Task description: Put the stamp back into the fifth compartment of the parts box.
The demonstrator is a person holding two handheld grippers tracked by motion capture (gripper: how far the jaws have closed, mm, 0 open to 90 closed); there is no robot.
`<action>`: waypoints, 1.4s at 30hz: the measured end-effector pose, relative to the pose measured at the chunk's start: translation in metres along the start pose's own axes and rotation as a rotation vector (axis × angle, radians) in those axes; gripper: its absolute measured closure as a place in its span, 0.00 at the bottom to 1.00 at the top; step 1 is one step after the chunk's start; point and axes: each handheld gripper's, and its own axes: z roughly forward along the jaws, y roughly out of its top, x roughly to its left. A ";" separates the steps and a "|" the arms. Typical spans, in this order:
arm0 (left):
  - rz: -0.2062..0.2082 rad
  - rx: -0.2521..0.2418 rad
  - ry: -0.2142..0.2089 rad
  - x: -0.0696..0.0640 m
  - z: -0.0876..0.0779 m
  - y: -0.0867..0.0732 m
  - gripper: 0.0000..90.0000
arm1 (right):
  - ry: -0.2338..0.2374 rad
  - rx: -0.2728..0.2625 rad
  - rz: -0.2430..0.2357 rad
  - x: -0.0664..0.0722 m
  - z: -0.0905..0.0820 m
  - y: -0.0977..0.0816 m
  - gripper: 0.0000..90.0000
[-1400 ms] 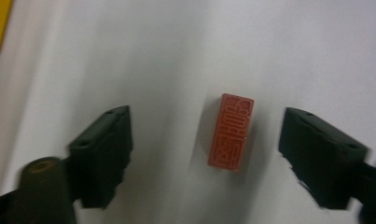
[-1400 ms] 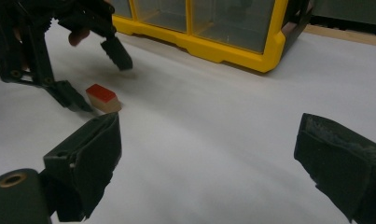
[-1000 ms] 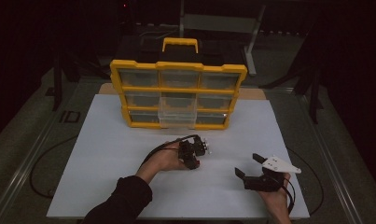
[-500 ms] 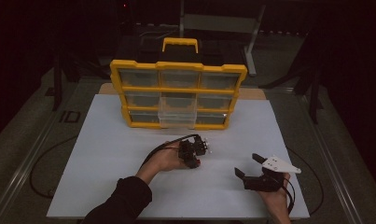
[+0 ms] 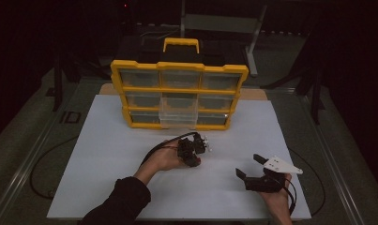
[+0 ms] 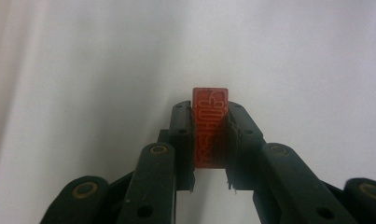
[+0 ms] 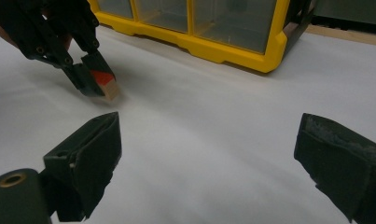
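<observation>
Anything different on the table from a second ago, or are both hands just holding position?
Little has visibly changed. The left claw sits at the same spot on the white mat, its jaws shut on the small red block, having closed slightly over the last second. The right claw stays open and parked on the mat. The yellow organizer and its pulled-out clear drawer are as they were.

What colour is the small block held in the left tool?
Red on its top face, with pale wooden sides; clearest in the left gripper view.

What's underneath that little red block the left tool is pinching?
White table sheet lies beneath the red block clamped by the left gripper. Whether its bottom touches the sheet is hidden by the jaws.
</observation>
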 end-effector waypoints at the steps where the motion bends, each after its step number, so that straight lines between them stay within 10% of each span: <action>1: -0.003 -0.003 0.000 0.000 0.000 0.000 0.84 | 0.001 0.000 0.001 0.000 0.000 0.000 0.08; 42: 0.001 -0.047 0.027 0.000 -0.040 -0.005 0.84 | 0.007 0.000 0.006 0.000 0.000 0.000 0.08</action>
